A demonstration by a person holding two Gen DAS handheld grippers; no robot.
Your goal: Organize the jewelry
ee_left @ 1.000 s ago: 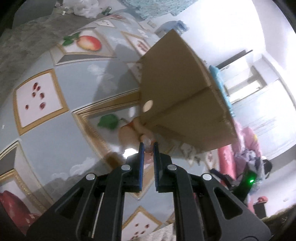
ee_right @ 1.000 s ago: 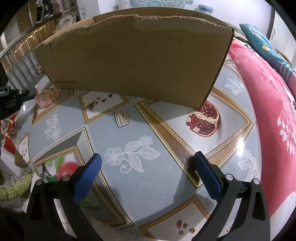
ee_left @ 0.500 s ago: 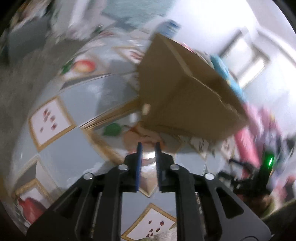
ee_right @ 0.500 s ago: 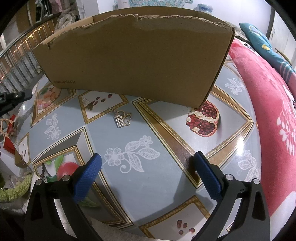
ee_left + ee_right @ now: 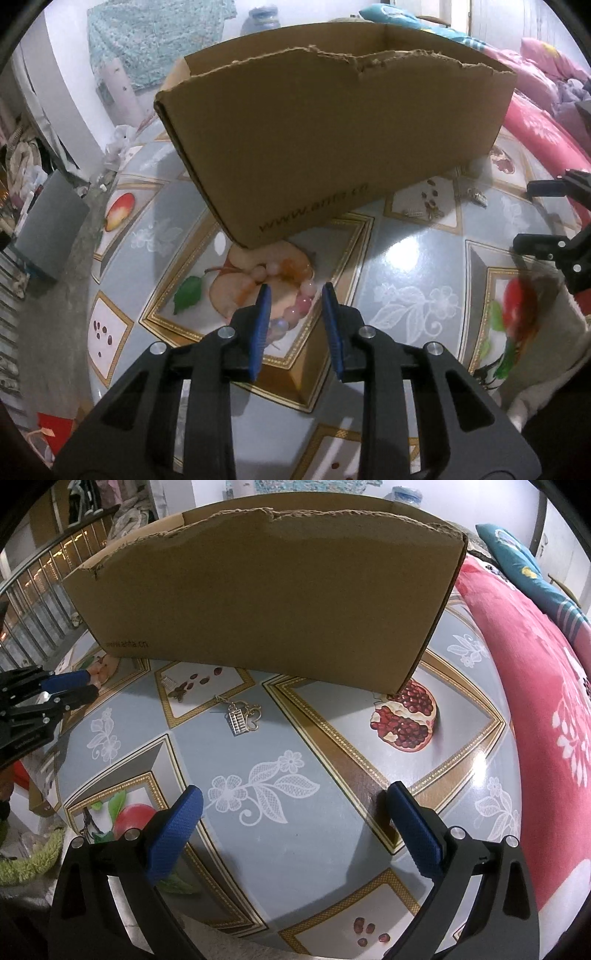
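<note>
A bracelet of pink, white and orange beads (image 5: 291,315) lies curled on the patterned table (image 5: 417,258), just in front of a brown cardboard box (image 5: 332,129). My left gripper (image 5: 295,299) hovers over it with its jaws opening. The beads show in the gap between the blue fingers (image 5: 260,325), which do not press on them. In the right wrist view the left gripper (image 5: 92,685) sits at the far left by the box's corner. My right gripper (image 5: 295,797) stands wide open over bare table, with nothing between its pads. A silver charm necklace (image 5: 242,718) lies ahead of it.
A small comb clip (image 5: 170,682) and a bee-shaped piece (image 5: 179,693) lie left of the necklace. The box (image 5: 266,590) is open at the top with torn edges. A red blanket (image 5: 535,709) borders the table's right side. Clutter lies on the floor to the left.
My left gripper rolled and swung round to face the box's long side. Its jaws went from nearly shut around a bead to parted, and the bracelet lies on the table. The right gripper has not moved.
</note>
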